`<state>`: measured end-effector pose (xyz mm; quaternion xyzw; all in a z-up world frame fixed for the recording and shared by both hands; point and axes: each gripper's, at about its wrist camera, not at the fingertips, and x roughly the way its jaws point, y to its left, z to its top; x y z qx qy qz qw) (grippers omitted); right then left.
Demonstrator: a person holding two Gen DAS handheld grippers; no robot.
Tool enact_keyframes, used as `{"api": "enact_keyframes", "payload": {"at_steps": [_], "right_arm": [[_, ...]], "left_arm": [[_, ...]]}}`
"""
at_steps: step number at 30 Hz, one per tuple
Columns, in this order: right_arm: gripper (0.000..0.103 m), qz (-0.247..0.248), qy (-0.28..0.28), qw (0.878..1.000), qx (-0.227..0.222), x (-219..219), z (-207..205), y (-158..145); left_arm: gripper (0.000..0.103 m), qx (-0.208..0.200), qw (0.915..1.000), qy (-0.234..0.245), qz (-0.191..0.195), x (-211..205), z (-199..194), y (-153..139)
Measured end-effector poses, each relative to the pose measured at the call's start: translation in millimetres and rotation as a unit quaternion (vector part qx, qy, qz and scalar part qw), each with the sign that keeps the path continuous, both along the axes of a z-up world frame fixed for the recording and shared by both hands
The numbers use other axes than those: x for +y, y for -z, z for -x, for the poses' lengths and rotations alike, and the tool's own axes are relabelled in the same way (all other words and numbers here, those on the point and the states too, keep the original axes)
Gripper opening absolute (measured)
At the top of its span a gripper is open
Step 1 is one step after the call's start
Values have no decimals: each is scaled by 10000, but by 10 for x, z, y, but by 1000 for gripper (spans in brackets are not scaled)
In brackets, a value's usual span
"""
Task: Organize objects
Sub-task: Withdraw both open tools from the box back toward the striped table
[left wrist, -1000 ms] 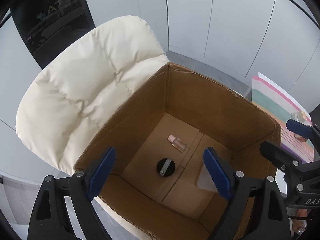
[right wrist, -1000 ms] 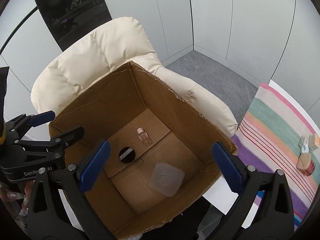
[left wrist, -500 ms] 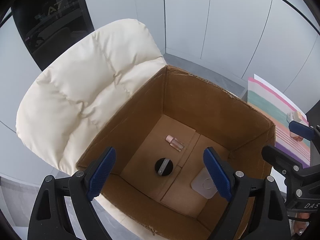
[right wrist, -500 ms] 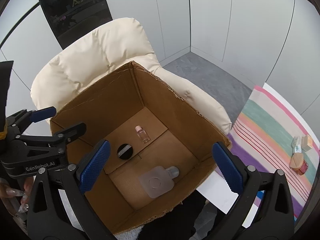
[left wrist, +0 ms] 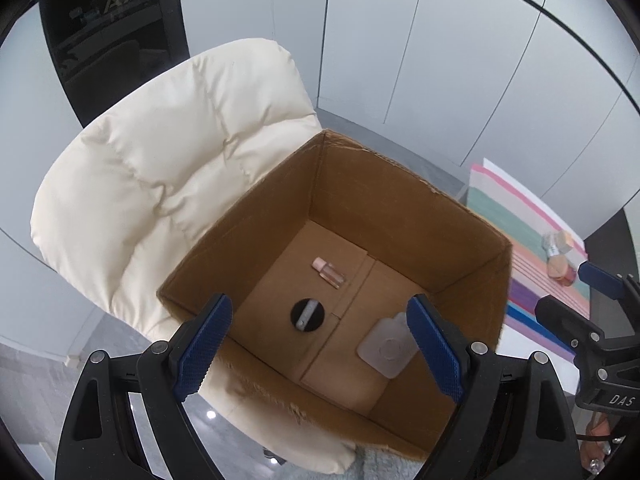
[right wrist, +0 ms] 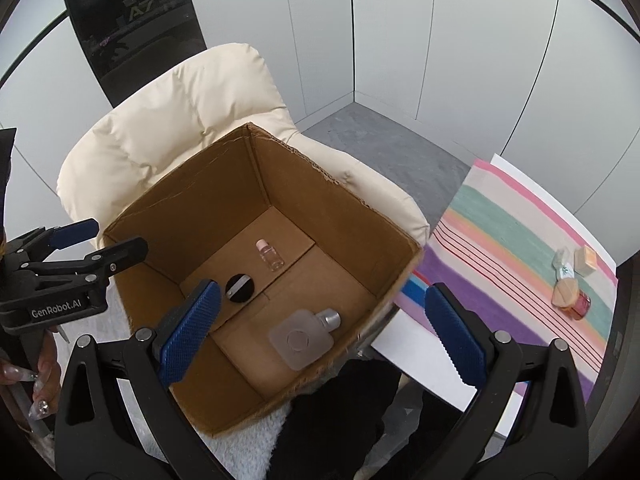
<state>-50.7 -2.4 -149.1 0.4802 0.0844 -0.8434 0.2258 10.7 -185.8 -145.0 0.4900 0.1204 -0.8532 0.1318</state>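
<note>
Both grippers, left and right, are hovering wide open and empty over the cardboard box. 3 items are lying inside; the right gripper should be heading for the small cluster near the striped table's far corner, approaching low.

I see the box sitting on the chair, with a small bottle, a round lid and a flat bottle lying apart inside it. To my right, the cloth carries a cluster of small items.
</note>
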Motion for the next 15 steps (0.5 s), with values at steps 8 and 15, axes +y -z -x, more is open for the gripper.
{"api": "enact_keyframes", "payload": {"at_steps": [8, 15], "right_arm": [[103, -102, 20, 9999, 1, 182, -489, -79], [103, -79, -38, 9997, -207, 230, -847, -15]], "left_arm": [[90, 181, 9993, 310, 100, 195, -439, -95], [90, 258, 9988, 419, -5, 298, -805, -136]]}}
